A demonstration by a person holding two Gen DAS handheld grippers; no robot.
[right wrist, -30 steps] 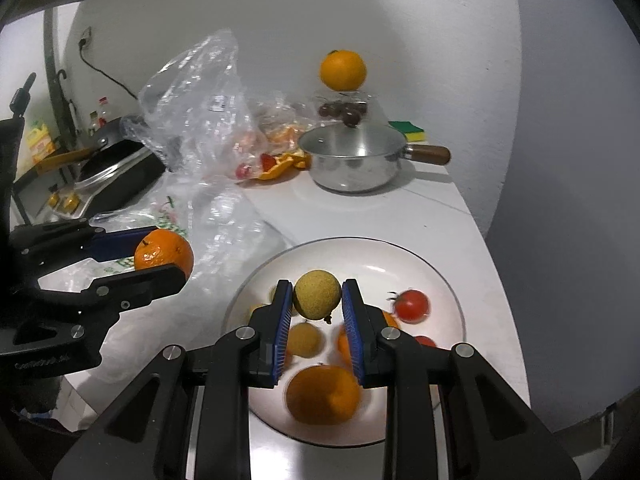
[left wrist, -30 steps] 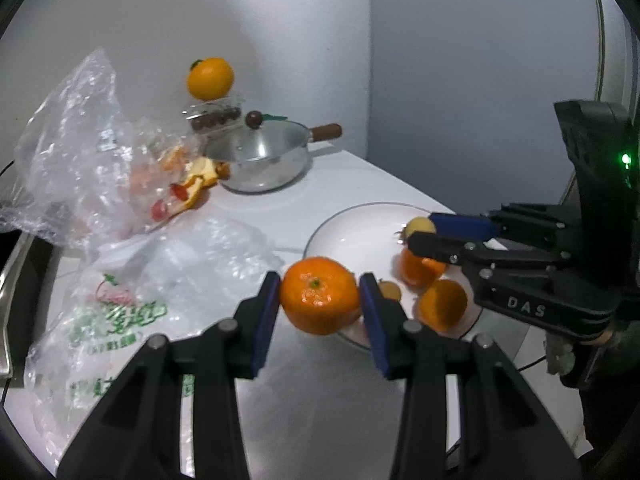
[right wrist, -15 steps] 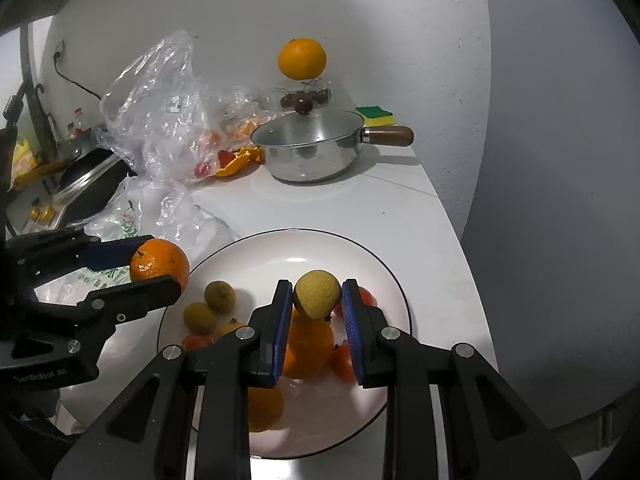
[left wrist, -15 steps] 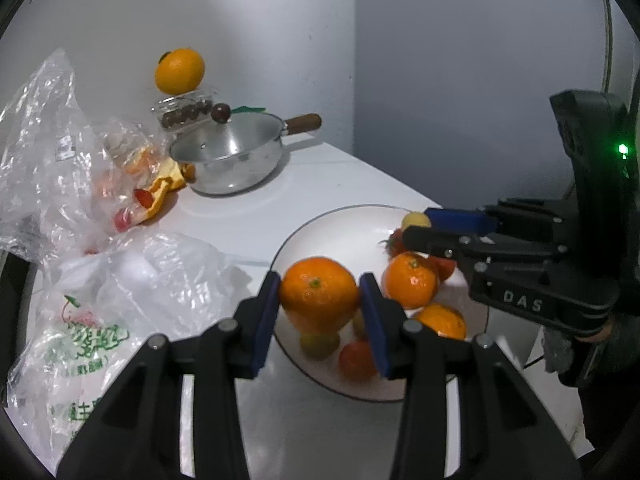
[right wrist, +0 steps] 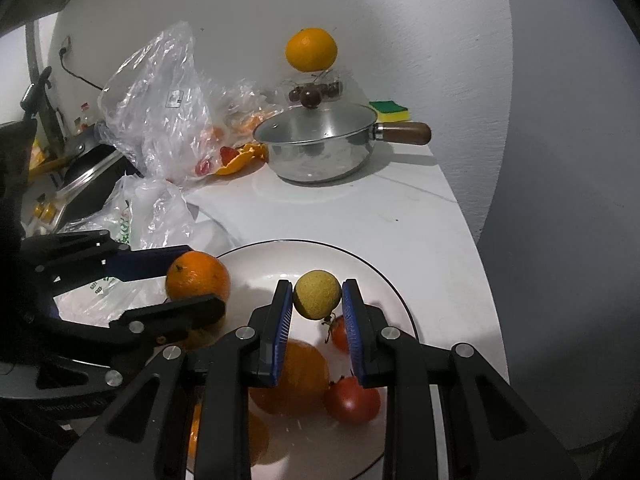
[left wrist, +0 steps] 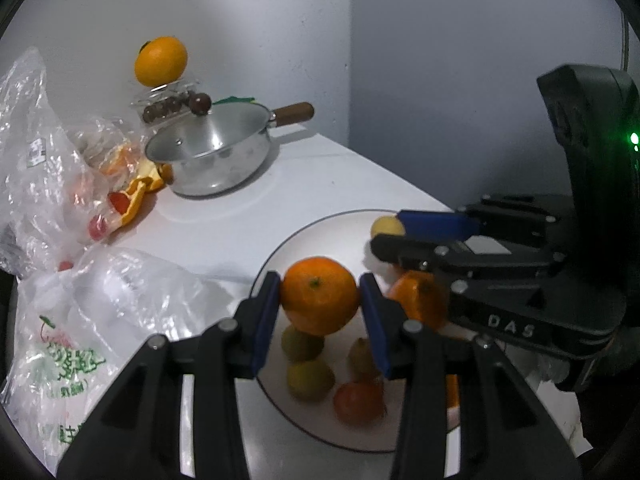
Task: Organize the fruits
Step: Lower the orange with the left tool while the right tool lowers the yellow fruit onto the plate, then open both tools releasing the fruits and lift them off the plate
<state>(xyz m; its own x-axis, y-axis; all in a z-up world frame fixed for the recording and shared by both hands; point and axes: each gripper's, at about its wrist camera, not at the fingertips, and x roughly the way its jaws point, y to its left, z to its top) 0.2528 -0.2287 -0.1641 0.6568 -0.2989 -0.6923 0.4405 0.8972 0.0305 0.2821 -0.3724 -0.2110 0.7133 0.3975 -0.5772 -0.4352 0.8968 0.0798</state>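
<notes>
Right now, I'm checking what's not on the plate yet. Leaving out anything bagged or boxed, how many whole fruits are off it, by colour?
Orange: 2 (the held orange in the left gripper, the far orange atop the clear box)
Yellow: 1 (the yellow fruit in the right gripper)
Total: 3

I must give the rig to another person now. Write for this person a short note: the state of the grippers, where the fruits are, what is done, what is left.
Left gripper: shut on an orange, above the plate.
Right gripper: shut on a small yellow fruit, also above the plate.
Done: several fruits already lie on the plate.
Left: release both fruits; more remain in the bags.
</notes>
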